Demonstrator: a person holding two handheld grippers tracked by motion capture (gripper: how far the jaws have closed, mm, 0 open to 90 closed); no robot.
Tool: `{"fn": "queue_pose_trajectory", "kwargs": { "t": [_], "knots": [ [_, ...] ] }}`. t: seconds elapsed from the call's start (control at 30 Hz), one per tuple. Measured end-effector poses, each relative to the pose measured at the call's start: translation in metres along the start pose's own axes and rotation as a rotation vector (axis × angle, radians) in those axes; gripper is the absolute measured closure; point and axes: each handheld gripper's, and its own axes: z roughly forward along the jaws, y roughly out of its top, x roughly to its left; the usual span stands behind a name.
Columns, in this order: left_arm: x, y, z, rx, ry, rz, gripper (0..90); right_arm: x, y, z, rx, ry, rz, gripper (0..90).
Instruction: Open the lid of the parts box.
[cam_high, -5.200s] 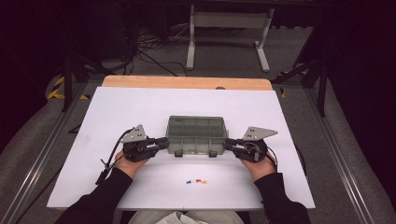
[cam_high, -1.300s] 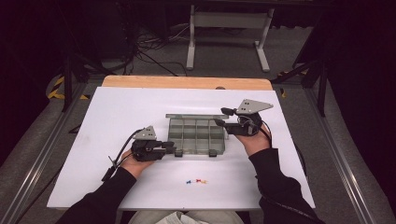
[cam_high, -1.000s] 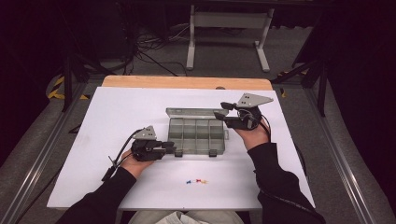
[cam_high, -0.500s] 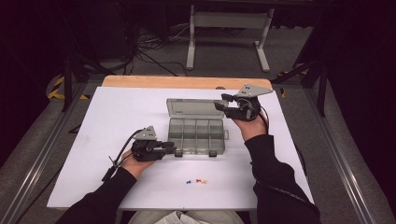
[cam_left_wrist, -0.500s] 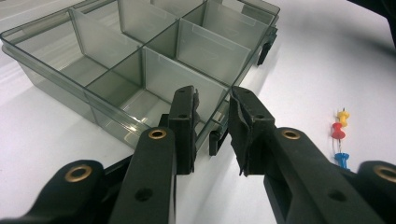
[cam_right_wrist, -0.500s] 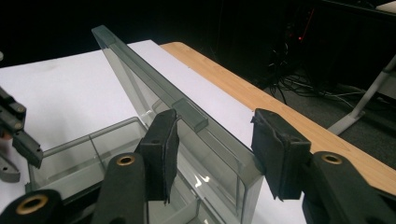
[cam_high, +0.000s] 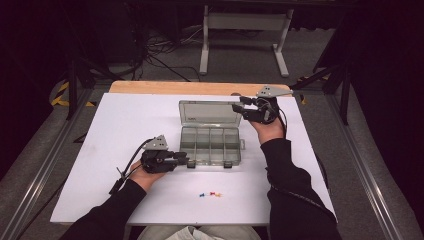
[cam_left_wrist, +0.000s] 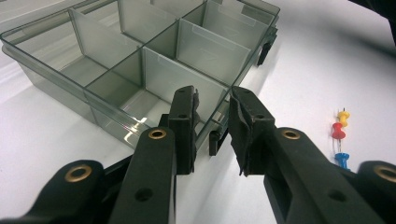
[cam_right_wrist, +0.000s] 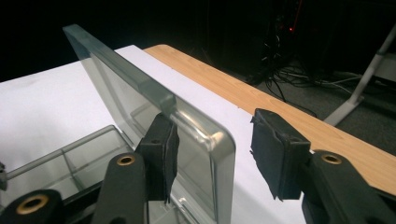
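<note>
Dark floor with loose cables and a grey metal stand (cam_high: 243, 37) lies beyond the white table (cam_high: 120, 130), whose wooden far edge (cam_high: 165, 88) shows past the right gripper's fingertips in the right gripper view.

On the white surface sits the clear compartment box (cam_high: 211, 145), its tray divided by thin walls into empty cells. Its lid (cam_high: 210, 112) is swung up and back on the far side of the tray.

Largest of the hand tools in view, the right gripper (cam_high: 241, 107) is at the lid's right end. In the right gripper view the lid's rounded corner (cam_right_wrist: 212, 144) stands between the two pads: the left pad (cam_right_wrist: 161, 149) lies against the inner face of the clear panel, while the right pad (cam_right_wrist: 275, 154) stands apart from the outer face with bare gap showing. So these jaws straddle the lid without clamping it.

The left gripper (cam_high: 184, 159) rests low at the tray's near left corner. In the left gripper view its fingers (cam_left_wrist: 184, 121) bracket that corner of the tray, one finger in front of the nearest cell, the other outside the side wall; whether the pads actually press on the wall I cannot tell. A small black latch (cam_left_wrist: 215, 140) sits between and just below the fingertips.

Smallest are three push pins (cam_high: 210, 194), yellow, red and blue, lying in a row on the table, well to the right of the left gripper's fingertips in its own view.
</note>
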Motion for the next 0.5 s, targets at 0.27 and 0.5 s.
{"fn": "queue_pose_trajectory", "kwargs": {
  "t": [0.27,0.5],
  "knots": [
    [0.000,0.000,0.000,0.000,-0.002,-0.001,71.6,-0.009,-0.007,0.008,0.028,-0.013,0.032,56.5],
    [0.000,0.000,0.000,0.002,-0.003,0.000,71.6,-0.013,-0.014,0.019,0.067,-0.012,0.047,61.9]
  ]
}}
